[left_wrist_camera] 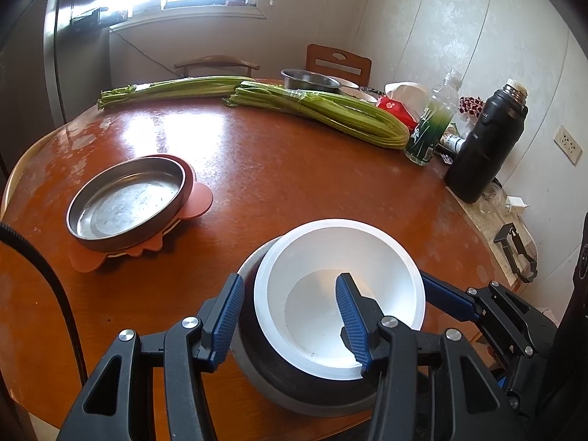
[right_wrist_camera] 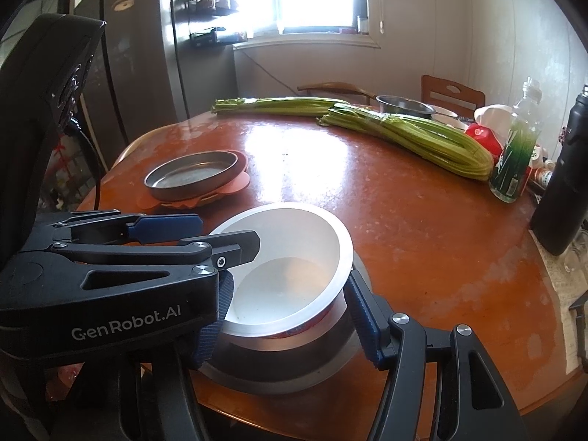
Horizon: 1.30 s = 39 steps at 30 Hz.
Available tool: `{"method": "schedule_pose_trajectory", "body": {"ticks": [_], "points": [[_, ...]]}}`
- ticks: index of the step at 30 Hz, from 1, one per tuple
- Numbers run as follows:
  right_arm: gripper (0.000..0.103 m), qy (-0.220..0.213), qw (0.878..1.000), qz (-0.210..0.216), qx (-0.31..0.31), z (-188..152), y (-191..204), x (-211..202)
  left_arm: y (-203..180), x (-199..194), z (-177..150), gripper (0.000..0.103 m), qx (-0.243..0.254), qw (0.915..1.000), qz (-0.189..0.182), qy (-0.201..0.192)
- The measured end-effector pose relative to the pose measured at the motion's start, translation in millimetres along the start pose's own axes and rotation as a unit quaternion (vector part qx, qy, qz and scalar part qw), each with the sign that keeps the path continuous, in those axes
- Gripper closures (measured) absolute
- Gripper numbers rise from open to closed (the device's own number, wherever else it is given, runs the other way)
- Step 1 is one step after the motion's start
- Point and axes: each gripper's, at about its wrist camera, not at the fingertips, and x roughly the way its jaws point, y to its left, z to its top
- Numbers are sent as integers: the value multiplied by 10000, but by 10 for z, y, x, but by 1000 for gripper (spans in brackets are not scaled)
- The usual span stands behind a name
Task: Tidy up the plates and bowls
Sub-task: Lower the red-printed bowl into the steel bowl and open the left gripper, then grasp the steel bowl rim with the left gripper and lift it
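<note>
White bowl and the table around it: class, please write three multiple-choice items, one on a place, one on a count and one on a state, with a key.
1. Where does the white bowl sit?
A. inside a grey metal bowl
B. on a chair
C. on the window sill

2. How many bundles of green stalks lie on the table?
A. one
B. two
C. three

3. How does the metal pan on the orange mat stand?
A. open side up
B. upside down
C. covered by a lid

Key:
1 A, the grey rim rings the white bowl.
2 B, one bundle lies at the back and another nearer the bottle.
3 A, its inner floor shows.
</note>
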Motion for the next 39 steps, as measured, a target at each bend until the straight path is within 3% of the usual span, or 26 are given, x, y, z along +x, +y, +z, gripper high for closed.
{"method": "schedule_pose_trajectory", "body": {"ticks": [19, 29, 39], "points": [[38, -313, 9989, -274, 230, 56, -177, -174, 221, -154, -7, 51, -243, 9996, 88, -135], [38, -84, 9981, -236, 558, -8, -297, -86, 246, -25, -40, 51, -321, 9994, -35, 83], [38, 381, 9947, 161, 943, -116, -392, 149, 283, 146, -76, 50, -436, 9985, -66, 332]]}}
